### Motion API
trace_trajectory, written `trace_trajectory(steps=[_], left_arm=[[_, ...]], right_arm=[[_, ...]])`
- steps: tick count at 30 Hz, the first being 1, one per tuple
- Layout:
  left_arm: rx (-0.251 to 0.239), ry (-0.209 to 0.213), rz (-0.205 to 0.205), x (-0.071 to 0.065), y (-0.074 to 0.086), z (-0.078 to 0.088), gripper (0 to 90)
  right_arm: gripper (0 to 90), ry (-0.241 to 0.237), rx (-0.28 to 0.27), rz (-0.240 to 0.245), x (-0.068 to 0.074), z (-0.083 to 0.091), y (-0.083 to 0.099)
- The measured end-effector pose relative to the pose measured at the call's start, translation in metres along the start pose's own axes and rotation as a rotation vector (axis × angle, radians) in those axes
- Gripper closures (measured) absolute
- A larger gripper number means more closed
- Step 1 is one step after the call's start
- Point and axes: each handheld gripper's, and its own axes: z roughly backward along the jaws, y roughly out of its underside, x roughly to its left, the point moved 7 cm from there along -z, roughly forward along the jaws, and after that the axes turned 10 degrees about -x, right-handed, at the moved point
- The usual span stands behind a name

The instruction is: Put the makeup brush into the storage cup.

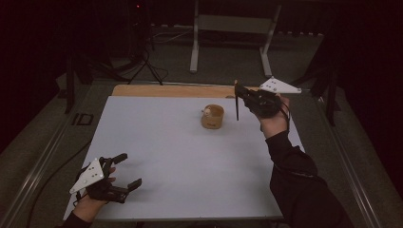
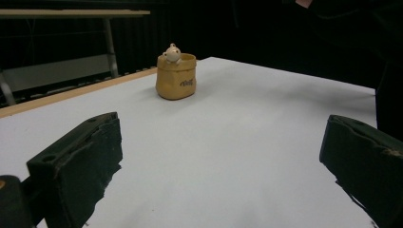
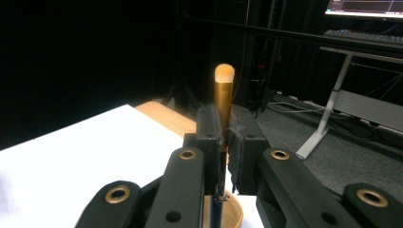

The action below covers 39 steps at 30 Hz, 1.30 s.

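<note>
Overhead, a brush [image 1: 236, 100] is held upright by the right tongs [image 1: 239, 92] near the far right corner of the white counter [image 1: 180, 156], just beside a tan pot [image 1: 212, 116]; the left tongs [image 1: 127, 170] are spread wide at the near left corner, amid a dark room.

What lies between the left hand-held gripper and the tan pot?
Nothing: in the high view, bare white tabletop separates the left hand-held gripper from the tan pot.

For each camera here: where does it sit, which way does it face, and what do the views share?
High view: above the table's near side, facing forward and down; both forearms, left gripper, right gripper.
Left gripper view: on that gripper, looking level across the table between open jaws.
Right gripper view: looking past jaws shut on the brush.
Shared: the yellow pot.
</note>
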Motion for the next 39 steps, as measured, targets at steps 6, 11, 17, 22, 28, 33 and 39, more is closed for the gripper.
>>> trace_trajectory(steps=[6, 11, 17, 22, 28, 33, 39], left_arm=[[-0.002, -0.001, 0.004, 0.001, 0.000, 0.000, 1.6], [-0.001, 0.000, 0.005, 0.001, 0.000, 0.000, 1.6], [-0.001, 0.000, 0.004, 0.001, 0.001, 0.000, 1.6], [0.002, 0.002, 0.002, 0.001, 0.001, 0.000, 1.6], [0.003, 0.003, 0.001, 0.001, 0.001, 0.001, 1.6], [0.006, 0.004, 0.003, 0.000, 0.002, 0.000, 1.6], [0.009, 0.008, 0.002, 0.000, 0.002, 0.000, 1.6]], right_arm=[[83.8, 0.009, -0.010, -0.006, -0.006, -0.007, -0.002], [83.8, 0.022, -0.005, -0.012, -0.011, -0.016, -0.003], [83.8, 0.036, -0.001, -0.015, -0.016, -0.025, -0.002], [83.8, 0.043, -0.003, -0.028, -0.018, -0.031, -0.003], [83.8, 0.040, -0.001, -0.046, -0.021, -0.040, -0.002], [83.9, 0.041, -0.006, -0.038, -0.022, -0.048, -0.005], [83.8, 0.033, -0.017, -0.048, -0.024, -0.056, -0.007]])
